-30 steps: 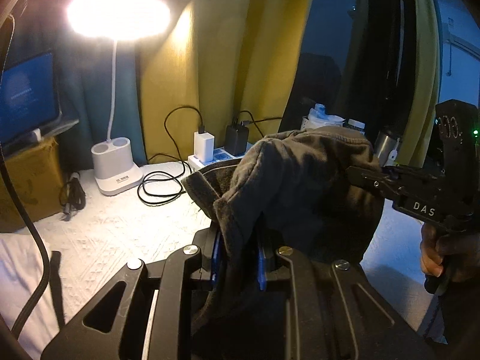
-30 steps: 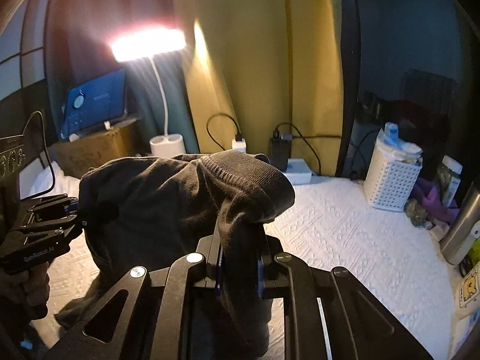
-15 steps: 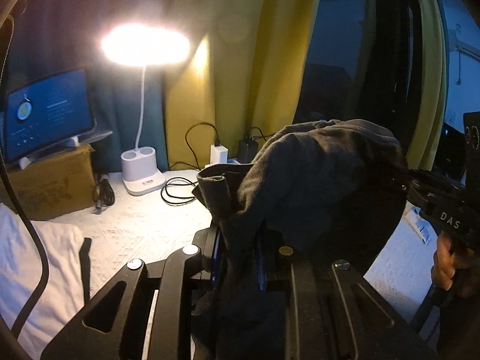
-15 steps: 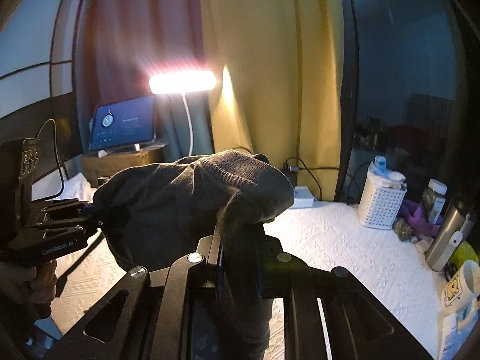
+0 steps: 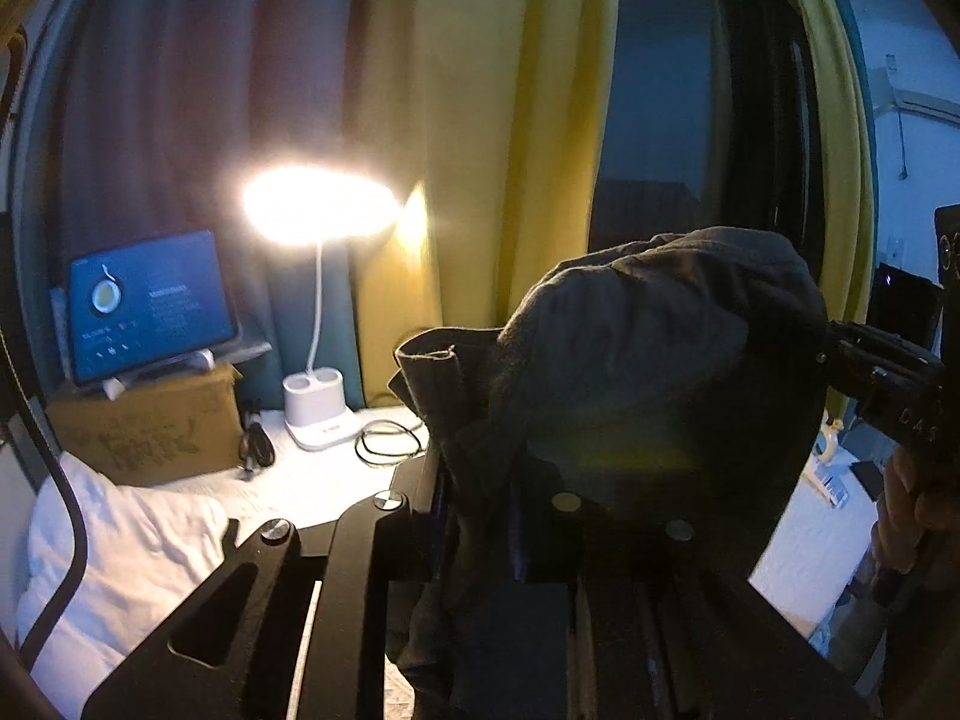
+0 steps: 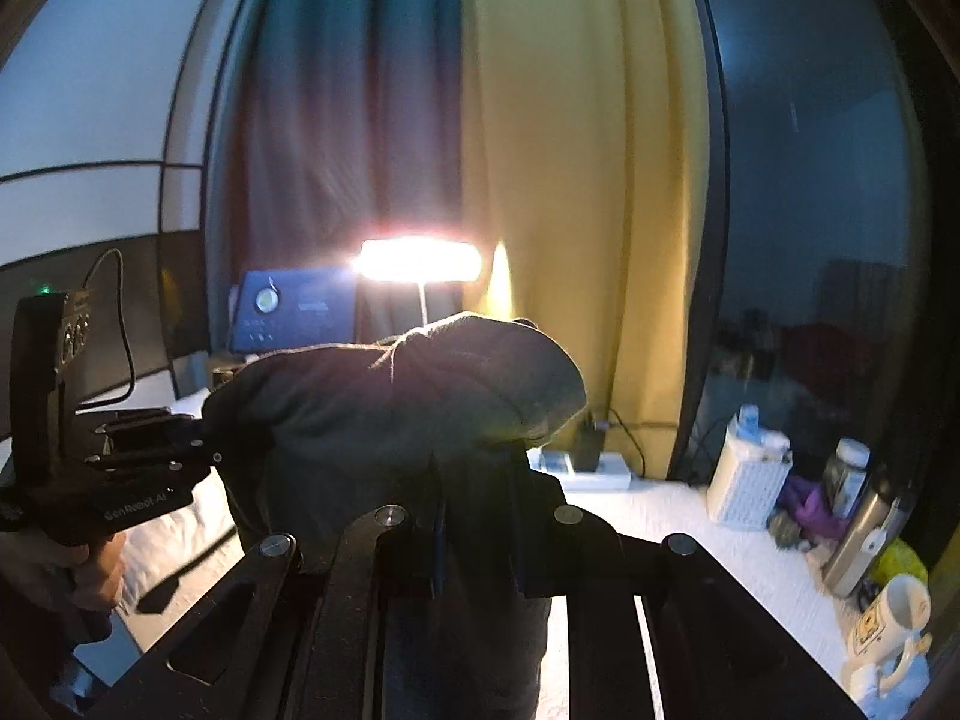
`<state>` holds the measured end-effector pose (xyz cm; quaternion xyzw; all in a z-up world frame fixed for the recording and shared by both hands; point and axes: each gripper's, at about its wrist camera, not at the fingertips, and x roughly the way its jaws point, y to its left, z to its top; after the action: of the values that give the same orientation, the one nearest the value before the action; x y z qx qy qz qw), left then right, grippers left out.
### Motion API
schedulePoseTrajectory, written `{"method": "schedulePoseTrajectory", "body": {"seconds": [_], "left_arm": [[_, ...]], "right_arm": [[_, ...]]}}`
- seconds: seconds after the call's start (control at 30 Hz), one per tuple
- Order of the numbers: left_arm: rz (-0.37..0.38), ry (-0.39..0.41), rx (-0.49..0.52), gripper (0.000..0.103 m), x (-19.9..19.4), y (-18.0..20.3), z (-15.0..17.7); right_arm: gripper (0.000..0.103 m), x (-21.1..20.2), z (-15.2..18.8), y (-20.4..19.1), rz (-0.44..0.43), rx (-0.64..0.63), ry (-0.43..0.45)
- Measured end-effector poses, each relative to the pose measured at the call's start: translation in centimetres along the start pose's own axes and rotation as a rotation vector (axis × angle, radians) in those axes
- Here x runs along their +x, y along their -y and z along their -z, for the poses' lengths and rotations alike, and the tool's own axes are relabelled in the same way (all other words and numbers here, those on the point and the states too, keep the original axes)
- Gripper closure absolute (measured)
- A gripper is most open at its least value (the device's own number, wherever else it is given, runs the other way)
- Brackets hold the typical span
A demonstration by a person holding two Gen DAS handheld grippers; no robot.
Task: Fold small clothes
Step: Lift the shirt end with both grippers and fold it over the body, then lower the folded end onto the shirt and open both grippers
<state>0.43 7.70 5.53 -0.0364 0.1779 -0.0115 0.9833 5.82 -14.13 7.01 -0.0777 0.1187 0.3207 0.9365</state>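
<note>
A dark grey garment (image 5: 648, 360) hangs in the air between my two grippers, well above the white table cover (image 5: 312, 480). My left gripper (image 5: 480, 516) is shut on one edge of it, the cloth bunched between the fingers. My right gripper (image 6: 477, 534) is shut on the other edge of the same garment (image 6: 390, 420). The right gripper also shows at the right of the left wrist view (image 5: 840, 360), and the left gripper at the left of the right wrist view (image 6: 210, 456). The cloth hides the fingertips.
A lit desk lamp (image 5: 318, 204) stands at the back by a tablet (image 5: 147, 306) on a cardboard box (image 5: 144, 426), with cables and a power strip (image 6: 585, 471). A white basket (image 6: 747, 474), bottles and a mug (image 6: 888, 618) stand right. White cloth (image 5: 114, 546) lies left.
Both grippers have risen with the garment held between them. The table and lamp now sit lower in both views, and the cloth hangs higher.
</note>
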Motion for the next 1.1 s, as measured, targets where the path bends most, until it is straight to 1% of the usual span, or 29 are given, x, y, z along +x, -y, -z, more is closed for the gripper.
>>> {"method": "schedulePoseTrajectory", "body": {"seconds": [0.27, 0.47, 0.63, 0.73, 0.8, 0.9, 0.97, 1.0, 1.03, 1.1], "left_arm": [[-0.042, 0.078, 0.002, 0.089, -5.0, -1.0, -1.6], [-0.099, 0.130, 0.015, 0.089, -9.0, -2.0, -2.5], [-0.150, 0.137, 0.025, 0.089, -11.1, -2.8, -2.6], [-0.173, 0.118, 0.026, 0.089, -12.0, -3.2, -2.0], [-0.181, 0.097, 0.022, 0.089, -12.0, -3.4, -1.5], [-0.193, 0.065, 0.010, 0.089, -11.1, -4.2, -0.4], [-0.196, 0.043, 0.011, 0.089, -9.9, -5.0, 0.2], [-0.198, 0.022, 0.004, 0.089, -8.8, -5.5, 0.6], [-0.197, 0.001, -0.008, 0.089, -7.9, -6.0, 0.9], [-0.204, -0.041, -0.028, 0.089, -5.5, -7.3, 1.8]], "right_arm": [[0.088, -3.8, -3.2, -3.5, -0.046, -0.062, 0.106], [0.089, -5.8, -4.8, -6.2, -0.089, -0.098, 0.169], [0.089, -6.0, -5.5, -8.0, -0.135, -0.106, 0.184], [0.090, -5.9, -5.6, -8.9, -0.162, -0.102, 0.182], [0.090, -5.7, -5.5, -9.5, -0.176, -0.101, 0.176], [0.091, -4.2, -4.9, -9.8, -0.199, -0.085, 0.128], [0.092, -2.7, -4.2, -10.0, -0.197, -0.086, 0.095], [0.095, -2.0, -3.8, -10.2, -0.192, -0.089, 0.085], [0.095, -1.2, -3.5, -10.4, -0.185, -0.090, 0.075], [0.096, 1.1, -2.7, -10.3, -0.187, -0.068, 0.024]]}}
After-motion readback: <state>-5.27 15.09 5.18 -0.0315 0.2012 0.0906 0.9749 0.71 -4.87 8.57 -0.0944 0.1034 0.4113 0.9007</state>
